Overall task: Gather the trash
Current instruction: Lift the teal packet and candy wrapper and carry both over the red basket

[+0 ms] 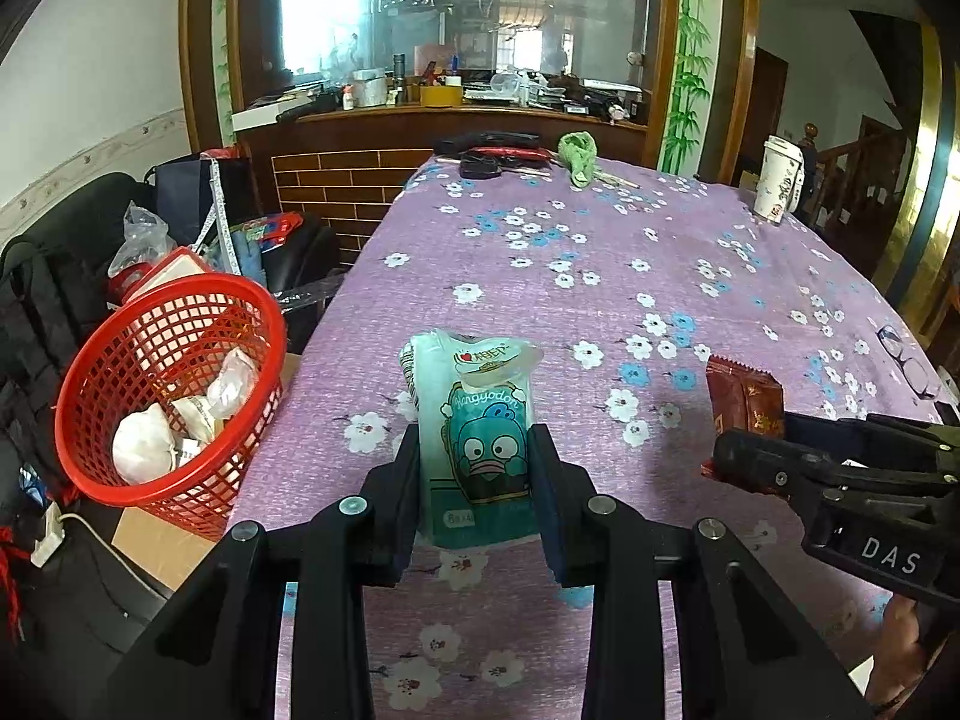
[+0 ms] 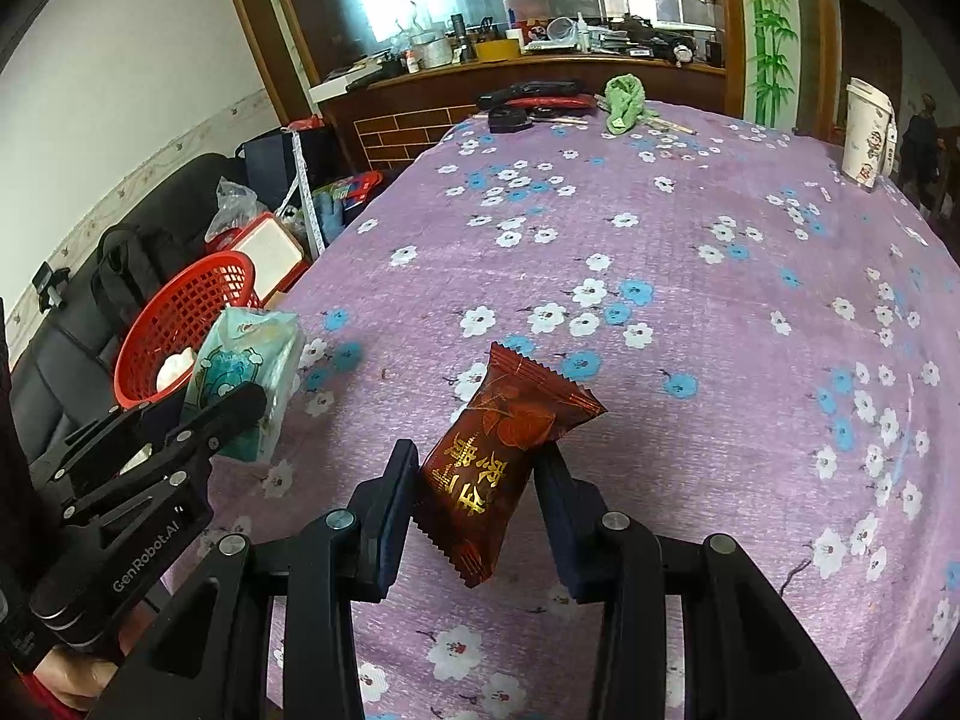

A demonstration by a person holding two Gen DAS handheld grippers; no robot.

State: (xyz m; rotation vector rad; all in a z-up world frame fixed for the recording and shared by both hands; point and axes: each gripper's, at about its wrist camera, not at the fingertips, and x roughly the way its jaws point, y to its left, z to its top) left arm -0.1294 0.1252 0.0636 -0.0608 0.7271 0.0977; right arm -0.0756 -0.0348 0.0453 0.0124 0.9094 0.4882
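My left gripper (image 1: 474, 474) is shut on a teal and white tissue pack (image 1: 477, 420) with a cartoon face, held above the purple flowered tablecloth (image 1: 600, 276). My right gripper (image 2: 480, 492) is shut on a dark red snack wrapper (image 2: 504, 444) with gold characters, also lifted off the cloth. In the left wrist view the right gripper (image 1: 756, 450) enters from the right with the red wrapper (image 1: 744, 399) sticking up from it. In the right wrist view the left gripper (image 2: 240, 414) shows at the left with the tissue pack (image 2: 246, 372). A red mesh basket (image 1: 174, 384) beside the table's left edge holds crumpled white paper.
At the table's far end lie a green cloth (image 1: 579, 156), a black and red bundle (image 1: 492, 153) and a white paper cup (image 1: 780, 180). Glasses (image 1: 906, 360) rest near the right edge. Bags, a black chair (image 1: 72, 240) and a cardboard box (image 1: 162, 546) crowd the floor at left.
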